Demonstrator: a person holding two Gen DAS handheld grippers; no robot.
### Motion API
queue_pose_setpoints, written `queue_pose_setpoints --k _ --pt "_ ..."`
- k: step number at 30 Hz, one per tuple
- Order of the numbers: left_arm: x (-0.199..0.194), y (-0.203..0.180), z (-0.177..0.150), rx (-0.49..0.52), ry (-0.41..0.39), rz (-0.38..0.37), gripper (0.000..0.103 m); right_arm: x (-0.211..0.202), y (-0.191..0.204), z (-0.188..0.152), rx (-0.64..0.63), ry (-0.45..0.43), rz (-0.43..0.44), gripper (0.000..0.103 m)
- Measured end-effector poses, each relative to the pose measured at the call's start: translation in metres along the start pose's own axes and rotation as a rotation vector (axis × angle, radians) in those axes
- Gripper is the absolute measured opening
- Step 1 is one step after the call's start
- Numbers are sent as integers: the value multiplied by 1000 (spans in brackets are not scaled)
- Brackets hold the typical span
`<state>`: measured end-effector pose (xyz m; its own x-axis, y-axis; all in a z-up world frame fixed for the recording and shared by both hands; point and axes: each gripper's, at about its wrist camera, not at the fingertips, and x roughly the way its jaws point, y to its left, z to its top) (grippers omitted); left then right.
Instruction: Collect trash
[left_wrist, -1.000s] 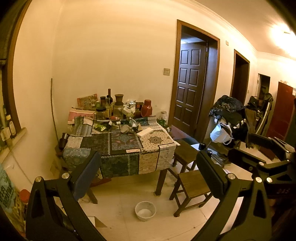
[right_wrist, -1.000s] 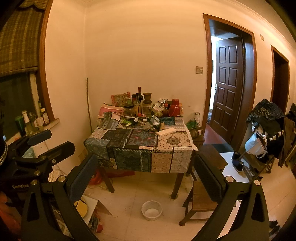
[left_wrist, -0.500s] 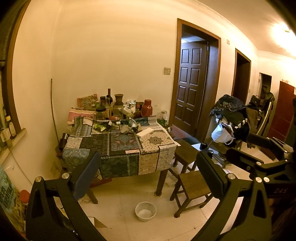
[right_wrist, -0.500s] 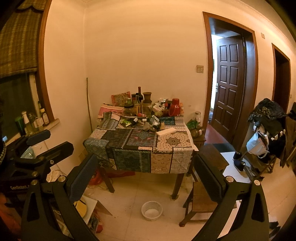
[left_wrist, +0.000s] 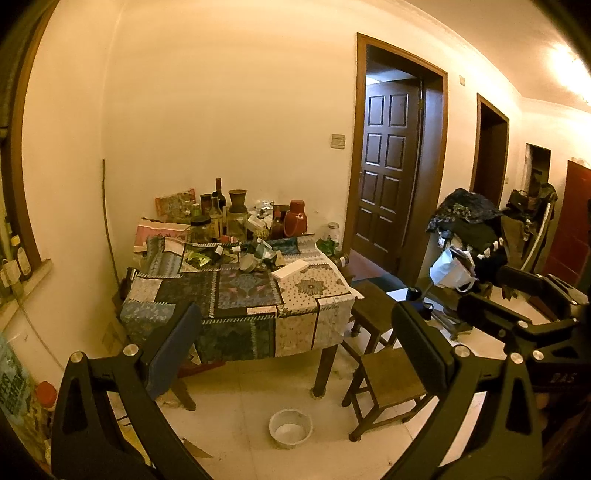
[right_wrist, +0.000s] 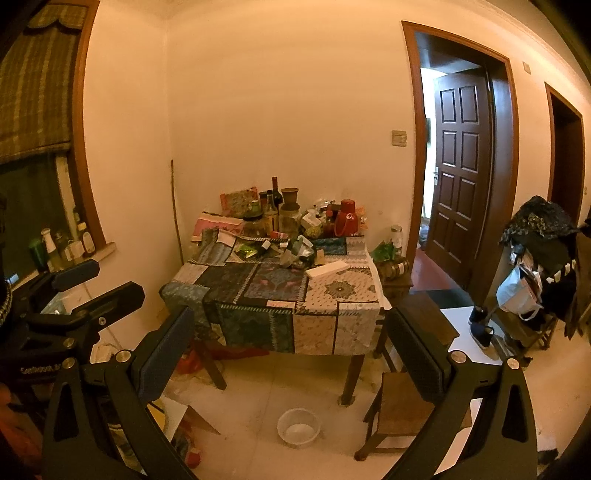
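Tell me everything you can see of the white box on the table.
The white box is long, flat and rectangular, plain white, probably cardboard, and looks closed. It lies flat on the patchwork tablecloth, angled across it, near the table's right side. Its far end points toward the clutter of wrappers and jars behind it; whether it touches them is unclear. Nothing rests on top. Both grippers are well short of it.

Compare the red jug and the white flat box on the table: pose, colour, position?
The red jug stands upright at the back of the table among bottles; the white box lies flat nearer the front, on open cloth. The jug is red and rounded with a handle; the box is white, long and angular. Both sit toward the table's door side, away from either hand-held gripper.
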<state>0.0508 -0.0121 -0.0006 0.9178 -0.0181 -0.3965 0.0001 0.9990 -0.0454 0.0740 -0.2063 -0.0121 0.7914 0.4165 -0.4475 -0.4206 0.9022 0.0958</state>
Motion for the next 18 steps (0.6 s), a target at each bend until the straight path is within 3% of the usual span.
queue_pose_setpoints --k 10,18 --pt "41 -6 23 -51 -4 34 103 32 -37 15 14 16 -45 103" --pt "103 27 42 -113 25 69 103 83 -59 30 60 50 -60 103"
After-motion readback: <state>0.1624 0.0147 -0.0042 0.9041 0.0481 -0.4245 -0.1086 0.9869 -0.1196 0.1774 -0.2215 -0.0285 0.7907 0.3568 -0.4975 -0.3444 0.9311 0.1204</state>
